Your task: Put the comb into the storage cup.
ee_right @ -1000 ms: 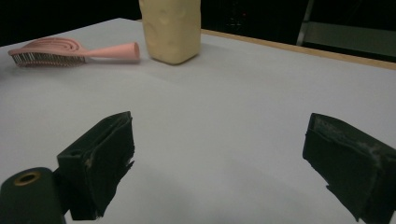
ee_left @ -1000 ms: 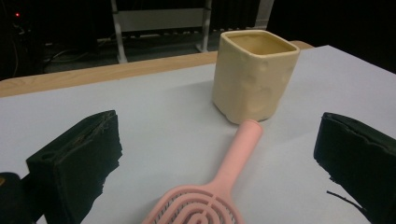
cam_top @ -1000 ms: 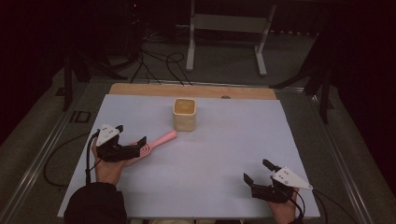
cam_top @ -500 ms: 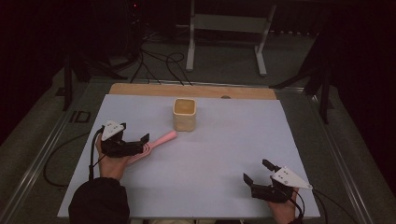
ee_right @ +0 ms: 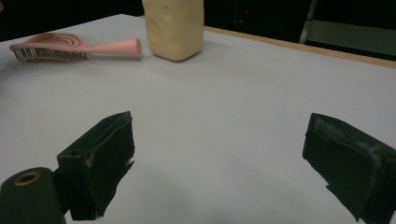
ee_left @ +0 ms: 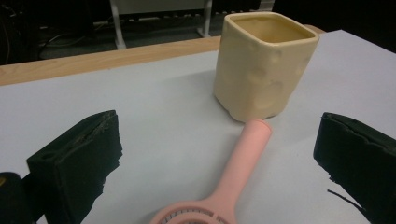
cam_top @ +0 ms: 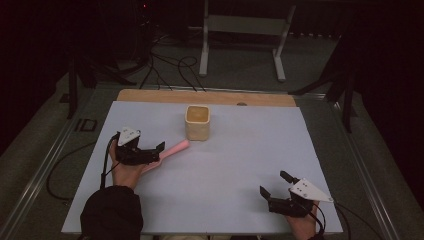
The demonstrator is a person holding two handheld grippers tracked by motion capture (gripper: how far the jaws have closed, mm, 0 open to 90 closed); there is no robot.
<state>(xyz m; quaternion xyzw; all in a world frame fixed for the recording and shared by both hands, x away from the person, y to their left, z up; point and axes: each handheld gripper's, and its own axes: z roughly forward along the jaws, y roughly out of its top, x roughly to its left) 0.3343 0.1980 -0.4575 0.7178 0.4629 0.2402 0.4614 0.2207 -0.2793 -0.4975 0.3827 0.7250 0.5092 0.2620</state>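
If we close our left gripper [cam_top: 159,150] too far up the pink hairbrush [ee_left: 229,186], its handle tip could nudge the cream cup [ee_left: 264,60] it's nearly touching. For now both jaws gape wide around the brush, gripping nothing, and our right gripper [cam_top: 274,186] hangs wide and empty near the table's [cam_top: 240,165] front right corner.

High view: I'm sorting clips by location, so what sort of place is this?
Probably a lab or studio recording bay, not a home. A table under a plain pale sheet stands in a dark room, loose cables run over the floor behind it, and a metal stand sits there.
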